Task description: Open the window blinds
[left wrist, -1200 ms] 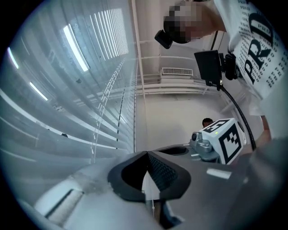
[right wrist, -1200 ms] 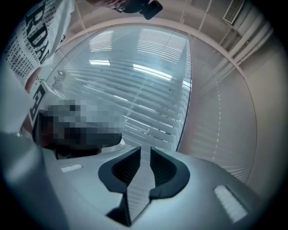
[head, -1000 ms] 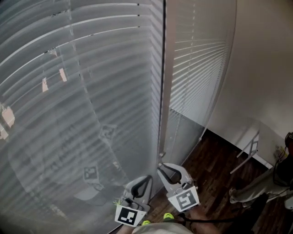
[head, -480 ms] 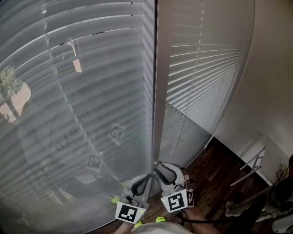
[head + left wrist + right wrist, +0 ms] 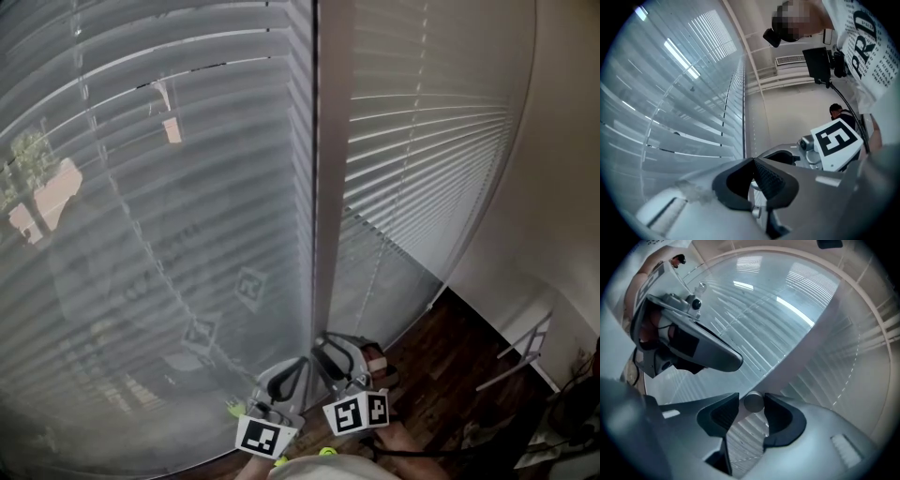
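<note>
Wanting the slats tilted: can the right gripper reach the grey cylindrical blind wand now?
Probably yes: the grey cylindrical blind wand stands between the right gripper's jaws, which have just been opening; nothing blocks it.

Daylight is filtering in through 2 windows (image 5: 141, 281) that are meeting at a pale vertical frame post (image 5: 330, 169). A beige wall (image 5: 562, 169) is running along the right, dark wooden floor (image 5: 455, 361) is showing below, and a tree (image 5: 30, 150) is standing outside.
</note>
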Available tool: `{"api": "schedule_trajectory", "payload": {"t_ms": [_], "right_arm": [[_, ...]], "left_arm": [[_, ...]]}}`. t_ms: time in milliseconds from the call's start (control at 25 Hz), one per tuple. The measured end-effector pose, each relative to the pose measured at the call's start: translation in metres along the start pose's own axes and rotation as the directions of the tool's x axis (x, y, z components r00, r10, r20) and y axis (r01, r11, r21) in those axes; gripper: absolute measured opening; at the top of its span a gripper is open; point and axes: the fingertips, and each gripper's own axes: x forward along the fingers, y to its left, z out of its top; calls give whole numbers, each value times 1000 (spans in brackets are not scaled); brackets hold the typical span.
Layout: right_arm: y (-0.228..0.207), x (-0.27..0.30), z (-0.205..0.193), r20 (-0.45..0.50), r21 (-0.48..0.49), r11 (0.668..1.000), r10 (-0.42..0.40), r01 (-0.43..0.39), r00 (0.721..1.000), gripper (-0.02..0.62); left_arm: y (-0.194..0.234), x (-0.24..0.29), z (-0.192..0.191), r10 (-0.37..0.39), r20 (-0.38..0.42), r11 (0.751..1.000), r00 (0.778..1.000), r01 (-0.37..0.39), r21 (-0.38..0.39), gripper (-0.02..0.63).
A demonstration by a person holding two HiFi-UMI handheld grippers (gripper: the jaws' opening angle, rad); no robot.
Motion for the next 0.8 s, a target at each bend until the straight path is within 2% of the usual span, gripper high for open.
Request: {"api": "schedule_trajectory", "payload": {"t_ms": [80, 680, 800], "right_arm": [[-3, 1, 0, -3, -21, 1000, -3, 3, 1000, 126], [-5, 1, 0, -10, 50, 998, -25, 26, 1000, 126], [-6, 2, -1, -11, 95, 995, -24, 25, 1000, 127]], "left_arm": [[-1, 0, 2, -4, 4, 1000, 1000, 4, 1, -9], [-3, -2, 0, -48, -10, 999, 999, 48, -1, -9], [-2, -4, -1, -48, -13, 999, 999, 48, -2, -9]]}}
